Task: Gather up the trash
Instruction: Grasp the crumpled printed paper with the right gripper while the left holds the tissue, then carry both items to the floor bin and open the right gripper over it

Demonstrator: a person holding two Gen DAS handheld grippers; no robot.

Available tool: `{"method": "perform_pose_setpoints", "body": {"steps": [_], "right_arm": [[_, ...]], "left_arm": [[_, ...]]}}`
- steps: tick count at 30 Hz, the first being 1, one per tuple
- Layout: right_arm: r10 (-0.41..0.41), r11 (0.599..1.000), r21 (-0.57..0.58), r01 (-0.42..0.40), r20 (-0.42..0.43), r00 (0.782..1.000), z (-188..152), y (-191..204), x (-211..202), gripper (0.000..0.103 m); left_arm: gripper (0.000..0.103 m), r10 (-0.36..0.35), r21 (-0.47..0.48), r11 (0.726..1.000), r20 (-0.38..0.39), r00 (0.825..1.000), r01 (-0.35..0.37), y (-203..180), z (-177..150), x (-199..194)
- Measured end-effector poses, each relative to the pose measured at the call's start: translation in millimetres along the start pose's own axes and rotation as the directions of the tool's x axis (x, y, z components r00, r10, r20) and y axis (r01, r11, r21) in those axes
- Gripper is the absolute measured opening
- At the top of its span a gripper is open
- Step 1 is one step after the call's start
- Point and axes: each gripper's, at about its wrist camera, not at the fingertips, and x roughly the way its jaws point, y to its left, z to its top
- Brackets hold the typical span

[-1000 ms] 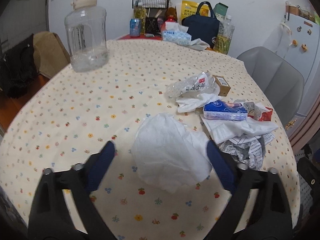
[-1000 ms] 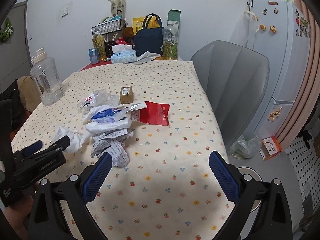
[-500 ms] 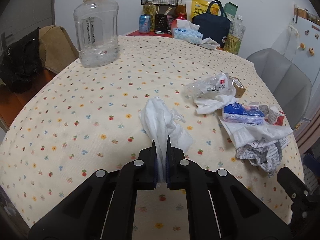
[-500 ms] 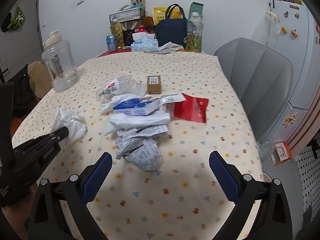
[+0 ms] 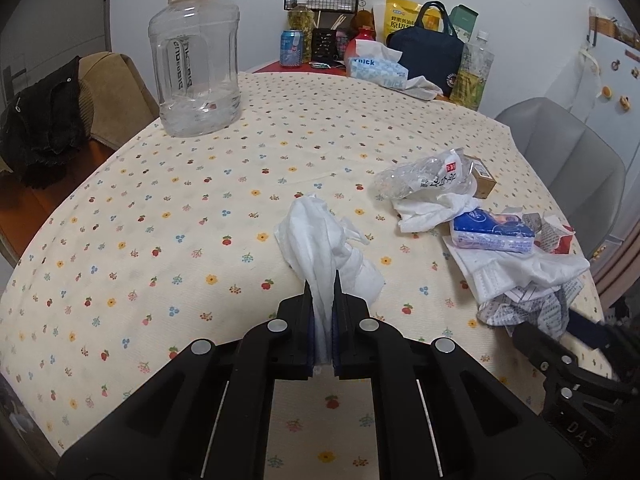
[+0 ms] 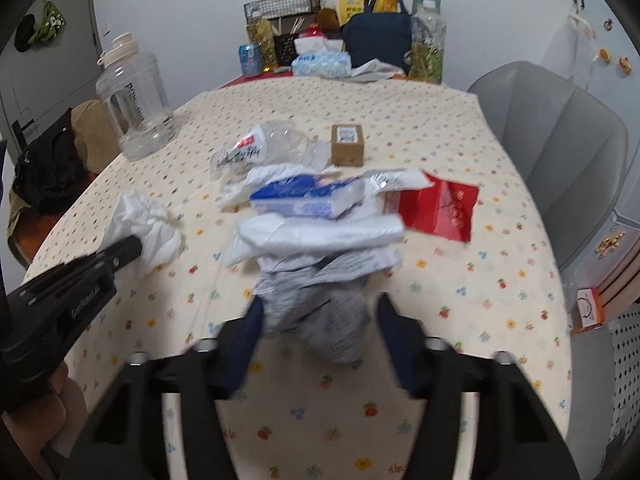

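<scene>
1. Left tongs (image 5: 323,300) are clamped tight on the white crumpled tissue (image 5: 326,240), which trails forward onto the flowered desk (image 5: 160,240) near its middle.
2. Right tongs (image 6: 318,322) stand apart, 1 finger on each side of the grey printed wrapper (image 6: 324,312) at the near end of the trash pile; the view is blurred, so contact is unclear.
3. Behind that wrapper lie a white plastic bag (image 6: 320,232), a blue tissue pack (image 6: 308,196) and a red packet (image 6: 440,210) toward the desk's right edge.
4. A crushed clear bottle (image 6: 264,148) and a small brown box (image 6: 347,145) sit just beyond.
5. A big clear water jug (image 5: 194,56) stands at the far left edge.
</scene>
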Motion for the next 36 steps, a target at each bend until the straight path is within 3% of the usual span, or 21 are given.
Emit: {"method": "perform_pose_setpoints", "body": {"steps": [4,15,25,36], "right_arm": [[0.024,1.0,-0.005,-0.024,0.02,1.0,-4.1,0.9,-12.0,0.036],[0.026,0.999,0.03,-0.028,0.084,0.996,-7.3,-15.7,-54.7,0.034],[-0.051,0.996,0.086,0.038,0.159,0.986,-9.9,-43.2,-93.2,0.034],[-0.179,0.968,0.212,0.137,0.191,0.965,-19.0,-103.7,-124.1,0.035]], "left_arm": [[0.007,-0.012,0.014,1.0,0.012,1.0,0.012,-7.7,1.4,-4.3],[0.007,-0.056,0.055,0.997,0.064,0.996,0.052,-35.7,5.1,-29.4],[0.007,-0.093,0.115,0.99,0.106,0.99,0.081,-71.3,5.4,-55.2],[0.007,-0.173,0.206,0.967,0.121,0.977,0.146,-132.7,5.1,-74.2]]}}
